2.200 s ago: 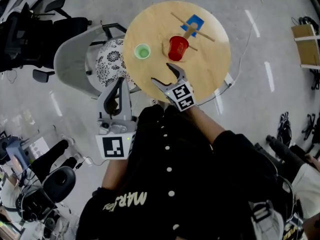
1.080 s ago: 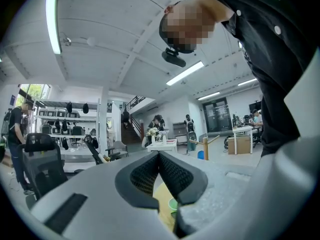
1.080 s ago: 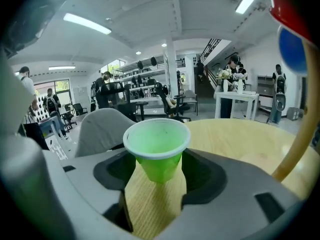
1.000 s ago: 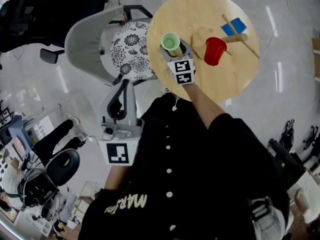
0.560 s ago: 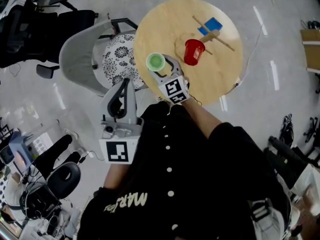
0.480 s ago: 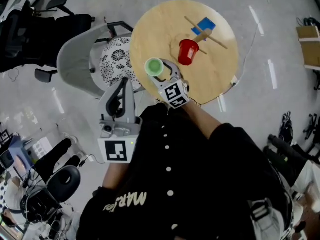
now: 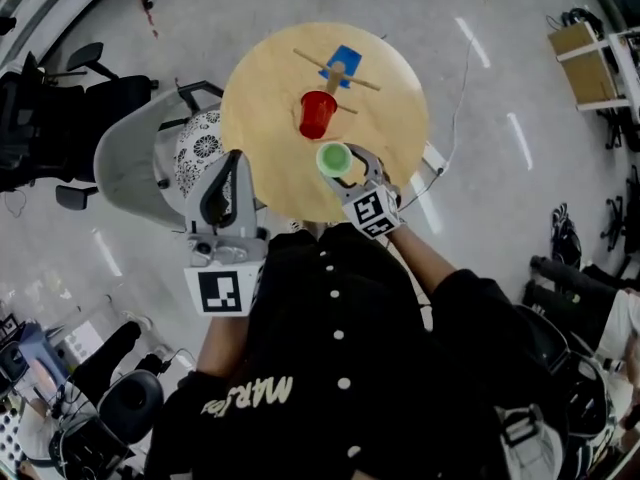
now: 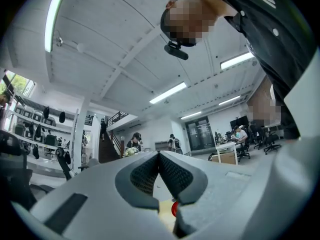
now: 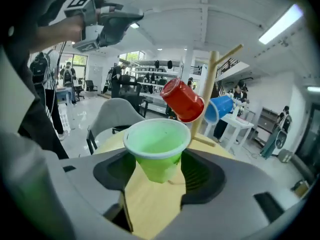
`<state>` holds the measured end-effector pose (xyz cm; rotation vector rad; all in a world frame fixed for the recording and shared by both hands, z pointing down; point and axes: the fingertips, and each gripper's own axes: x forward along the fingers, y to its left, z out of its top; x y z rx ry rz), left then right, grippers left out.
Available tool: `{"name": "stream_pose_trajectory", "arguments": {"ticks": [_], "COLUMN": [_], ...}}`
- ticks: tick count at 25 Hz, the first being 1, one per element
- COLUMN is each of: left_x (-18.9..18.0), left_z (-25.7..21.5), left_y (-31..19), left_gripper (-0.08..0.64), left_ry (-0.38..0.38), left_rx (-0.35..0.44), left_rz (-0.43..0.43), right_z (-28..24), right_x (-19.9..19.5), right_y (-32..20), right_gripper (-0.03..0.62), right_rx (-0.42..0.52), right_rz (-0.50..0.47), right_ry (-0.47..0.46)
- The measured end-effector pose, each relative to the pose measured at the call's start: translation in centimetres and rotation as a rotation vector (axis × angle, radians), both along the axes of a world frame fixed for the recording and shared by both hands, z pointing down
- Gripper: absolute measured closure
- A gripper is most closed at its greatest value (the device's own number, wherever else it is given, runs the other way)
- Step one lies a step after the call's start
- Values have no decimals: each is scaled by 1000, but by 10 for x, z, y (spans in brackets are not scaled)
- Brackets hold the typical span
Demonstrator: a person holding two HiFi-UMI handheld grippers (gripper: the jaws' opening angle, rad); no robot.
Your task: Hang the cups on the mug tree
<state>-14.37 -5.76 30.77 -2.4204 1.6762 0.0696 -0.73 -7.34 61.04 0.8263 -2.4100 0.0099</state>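
The right gripper [image 7: 347, 165] pinches the green cup [image 9: 156, 146] upright, mouth up, over the table's [image 7: 260, 98] near part, with the mug tree [image 9: 210, 86] and its bare peg [image 9: 231, 51] just beyond on the far side, while the left gripper [image 8: 159, 158], jaws pressed together and empty, hangs well off left.

- The red cup [image 9: 182, 100] is hanging on the near side of the mug tree [image 9: 209, 84], sitting straight between the post and the green cup [image 9: 157, 149] in the right gripper [image 9: 160, 165].
- The blue cup [image 9: 218, 108] is occupying a peg behind the post, on the right.
- One upper peg [image 9: 229, 52] is sticking out bare, up and to the right.
- Bare tabletop [image 7: 260, 118] is lying open on both sides of the tree.
- A grey chair [image 7: 125, 158] is crowding the tabletop's left edge, beside the left gripper [image 7: 230, 163].
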Motion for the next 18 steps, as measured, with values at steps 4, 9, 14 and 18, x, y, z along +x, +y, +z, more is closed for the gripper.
{"name": "stream_pose_trajectory", "arguments": {"ticks": [4,9,14,18], "left_x": [17,27,32,31], "left_z": [-9,-17,-20,-21], "left_y": [-1,-1,2,3], "left_gripper": [567,568,567,566], "left_ry": [-1,2,-1,4], "left_rx": [23,43,52,55], "left_rz": [33,53,65,69], "right_z": [-16,-57,-109,-141], "right_x": [52,86,93,88], "right_y": [-17,-50,-79,-92], "right_gripper": [305,304,304,304], "right_rx": [70,113,179,234], "right_rz": [72,89,60,55], "right_ry": [62,141,226,280]}}
